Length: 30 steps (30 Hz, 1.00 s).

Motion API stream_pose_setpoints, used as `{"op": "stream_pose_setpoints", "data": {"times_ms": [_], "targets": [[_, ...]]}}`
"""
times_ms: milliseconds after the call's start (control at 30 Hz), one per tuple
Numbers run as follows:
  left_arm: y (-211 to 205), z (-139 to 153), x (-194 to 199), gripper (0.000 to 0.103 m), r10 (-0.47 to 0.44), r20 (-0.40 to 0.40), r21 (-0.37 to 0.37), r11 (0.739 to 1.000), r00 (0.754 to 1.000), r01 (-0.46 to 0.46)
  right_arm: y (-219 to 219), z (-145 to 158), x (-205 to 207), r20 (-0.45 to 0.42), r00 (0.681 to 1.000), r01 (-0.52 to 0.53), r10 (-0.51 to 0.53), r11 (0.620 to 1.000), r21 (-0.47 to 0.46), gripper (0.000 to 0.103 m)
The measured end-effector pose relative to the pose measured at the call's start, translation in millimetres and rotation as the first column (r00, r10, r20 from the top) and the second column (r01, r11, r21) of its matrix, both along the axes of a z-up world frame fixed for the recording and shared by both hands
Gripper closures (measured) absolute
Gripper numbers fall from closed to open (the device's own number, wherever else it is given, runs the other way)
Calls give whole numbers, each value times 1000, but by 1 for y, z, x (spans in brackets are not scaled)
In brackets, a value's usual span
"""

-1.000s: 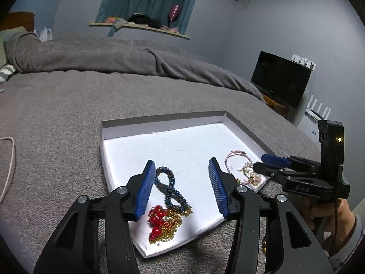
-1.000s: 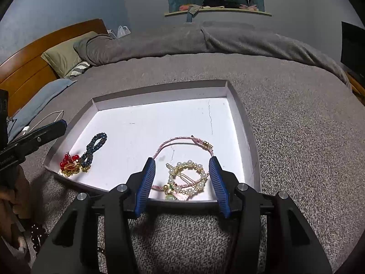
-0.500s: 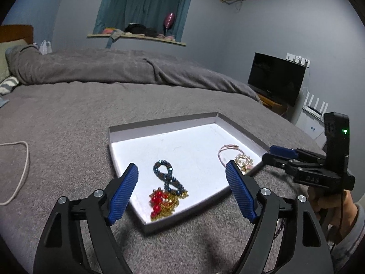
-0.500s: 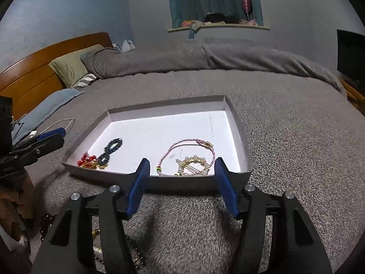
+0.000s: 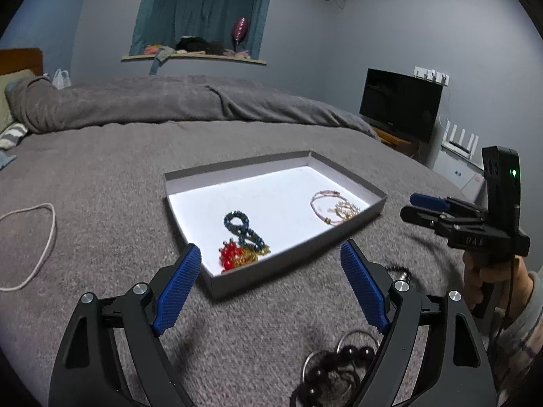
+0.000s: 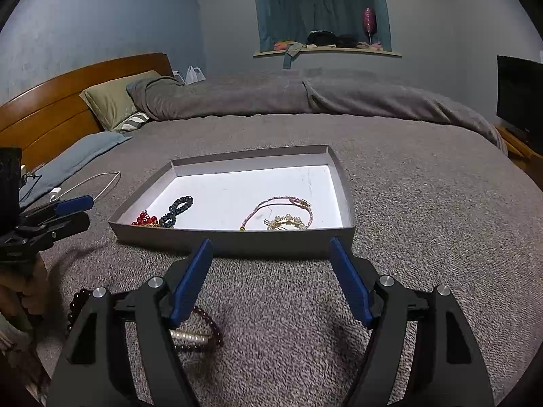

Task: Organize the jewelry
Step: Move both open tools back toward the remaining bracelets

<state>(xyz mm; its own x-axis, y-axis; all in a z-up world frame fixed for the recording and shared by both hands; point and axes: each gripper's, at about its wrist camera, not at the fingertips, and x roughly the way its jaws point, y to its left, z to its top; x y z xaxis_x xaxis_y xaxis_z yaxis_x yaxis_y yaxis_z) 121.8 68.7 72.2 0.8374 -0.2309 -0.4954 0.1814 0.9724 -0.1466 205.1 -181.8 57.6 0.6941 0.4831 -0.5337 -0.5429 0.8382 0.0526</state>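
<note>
A shallow grey tray (image 5: 346,183) (image 6: 342,183) with a white floor lies on the grey bed. In it are a dark blue bead bracelet (image 5: 241,225) (image 6: 178,206), a red-and-gold piece (image 5: 234,254) (image 6: 144,218), a pink cord bracelet (image 5: 322,200) (image 6: 278,203) and a pearl clip (image 5: 346,208) (image 6: 288,222). My left gripper (image 5: 271,273) is open and empty, short of the tray's near edge. My right gripper (image 6: 271,264) is open and empty, also short of the tray. Dark bead bracelets with rings (image 5: 339,359) (image 6: 200,335) lie on the blanket near me.
A white cable (image 5: 37,240) (image 6: 98,183) lies on the blanket to the left. A folded grey duvet (image 5: 169,101) runs across the far side of the bed. Pillows and a wooden headboard (image 6: 68,84) are at the left. A TV (image 5: 400,108) stands at the right.
Both grippers have pulled back from over the tray toward me and opened wider. The jewelry in the tray has stayed in place. The dark bead bracelets on the blanket have come into view.
</note>
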Motion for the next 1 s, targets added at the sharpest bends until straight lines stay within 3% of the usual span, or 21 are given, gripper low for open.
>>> {"op": "stream_pose_setpoints", "data": {"times_ms": [533,800,1000], "targets": [[-28,-9,-12,19,-131,-34,20,991,991,131,-1,-22,-36,-36,995,-100,97,991,-91,28],[-34,-13,-11,19,-150,-53,31,988,987,152,14,-26,-47,-37,984,-180,177,976,-125,29],[-39,-17,-11,19,-170,-69,23,985,983,172,12,-25,-45,-48,985,-170,166,980,-107,31]]}}
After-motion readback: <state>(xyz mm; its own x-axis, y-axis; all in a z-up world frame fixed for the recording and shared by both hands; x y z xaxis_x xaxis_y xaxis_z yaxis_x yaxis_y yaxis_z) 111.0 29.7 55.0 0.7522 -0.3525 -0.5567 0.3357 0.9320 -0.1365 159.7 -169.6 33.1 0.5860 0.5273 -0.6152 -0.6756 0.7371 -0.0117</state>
